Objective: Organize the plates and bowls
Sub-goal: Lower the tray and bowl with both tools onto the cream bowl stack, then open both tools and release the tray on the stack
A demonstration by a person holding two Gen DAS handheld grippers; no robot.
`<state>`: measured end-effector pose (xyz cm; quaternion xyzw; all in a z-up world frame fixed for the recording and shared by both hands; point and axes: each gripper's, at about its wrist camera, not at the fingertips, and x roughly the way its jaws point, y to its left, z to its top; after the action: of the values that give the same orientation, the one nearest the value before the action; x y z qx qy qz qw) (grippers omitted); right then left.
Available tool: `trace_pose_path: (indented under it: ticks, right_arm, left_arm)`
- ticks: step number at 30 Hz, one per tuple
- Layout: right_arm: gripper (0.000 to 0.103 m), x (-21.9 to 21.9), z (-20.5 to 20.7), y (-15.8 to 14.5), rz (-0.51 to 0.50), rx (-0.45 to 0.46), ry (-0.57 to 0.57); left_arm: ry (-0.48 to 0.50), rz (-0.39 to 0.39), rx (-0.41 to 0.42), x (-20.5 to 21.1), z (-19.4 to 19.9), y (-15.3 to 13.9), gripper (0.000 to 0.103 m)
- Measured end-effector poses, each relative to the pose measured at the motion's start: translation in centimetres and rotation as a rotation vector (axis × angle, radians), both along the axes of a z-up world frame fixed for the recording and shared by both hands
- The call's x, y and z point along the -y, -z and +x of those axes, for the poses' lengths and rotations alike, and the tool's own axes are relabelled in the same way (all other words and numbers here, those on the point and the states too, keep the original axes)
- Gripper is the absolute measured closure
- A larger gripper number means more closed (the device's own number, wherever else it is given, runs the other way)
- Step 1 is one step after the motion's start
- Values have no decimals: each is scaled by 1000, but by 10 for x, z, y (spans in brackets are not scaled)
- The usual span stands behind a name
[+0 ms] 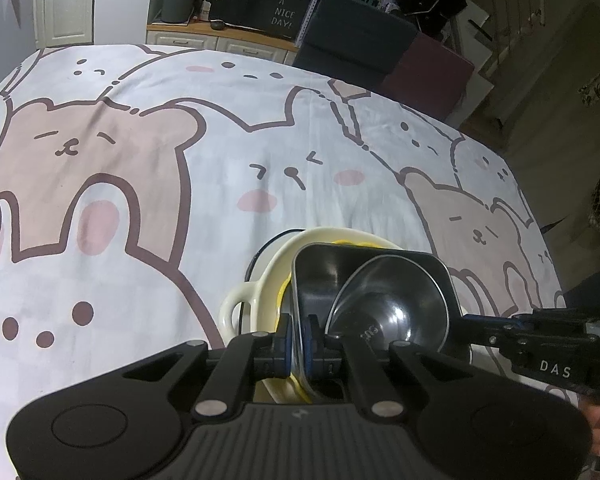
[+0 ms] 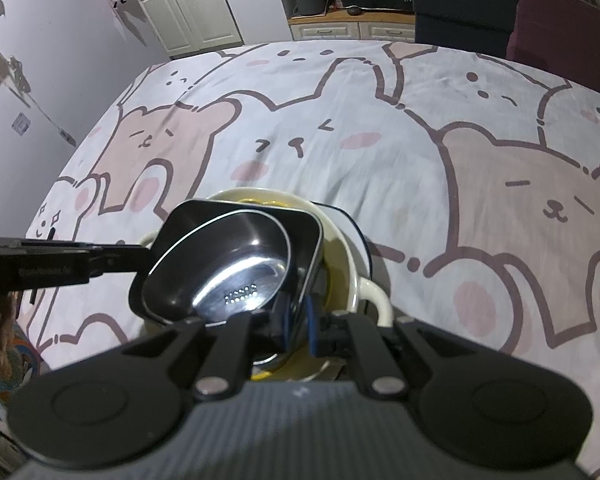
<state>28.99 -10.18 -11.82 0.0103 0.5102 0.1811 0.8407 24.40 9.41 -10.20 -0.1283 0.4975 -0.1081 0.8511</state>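
One round shiny steel bowl sat inside a dark rounded-square metal dish, which tilted in a cream ceramic bowl with loop handles on the cartoon-bear cloth surface. The left hand-held gripper and right hand-held gripper each pinched that dish's rim on opposite sides, directly ahead of their fingers.

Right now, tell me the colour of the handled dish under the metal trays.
Cream handled dish, yellow inside; clearest in the left wrist view.
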Motion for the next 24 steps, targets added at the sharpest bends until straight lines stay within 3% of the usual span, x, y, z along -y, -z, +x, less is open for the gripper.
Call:
trace_pose_path:
  ticks: [24]
  right_arm:
    - [92, 8, -6, -13, 10, 30, 19]
  left_arm:
    - [1, -5, 1, 2, -1, -3, 95]
